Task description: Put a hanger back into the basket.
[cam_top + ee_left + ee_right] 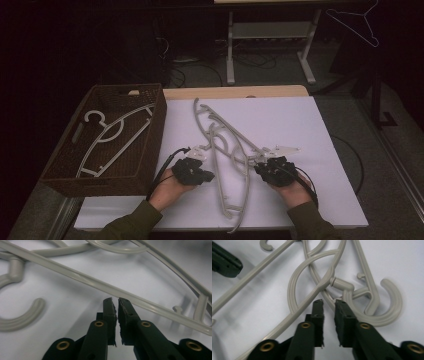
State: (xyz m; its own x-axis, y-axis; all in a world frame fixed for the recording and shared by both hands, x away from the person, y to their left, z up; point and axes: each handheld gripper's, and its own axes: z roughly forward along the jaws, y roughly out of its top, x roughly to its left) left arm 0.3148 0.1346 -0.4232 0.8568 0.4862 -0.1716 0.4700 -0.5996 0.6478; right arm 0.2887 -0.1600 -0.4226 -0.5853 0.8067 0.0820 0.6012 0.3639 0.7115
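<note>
The high view is dim and grainy: the room behind is nearly black, and the white table (280, 125) is the brightest area, evenly lit without glare. The basket (150, 135) stays dark inside. Both gripper views are brighter, with soft shadows under the hangers (312, 290). Near bars (75, 275) look sharp; far corners blur slightly.
</note>
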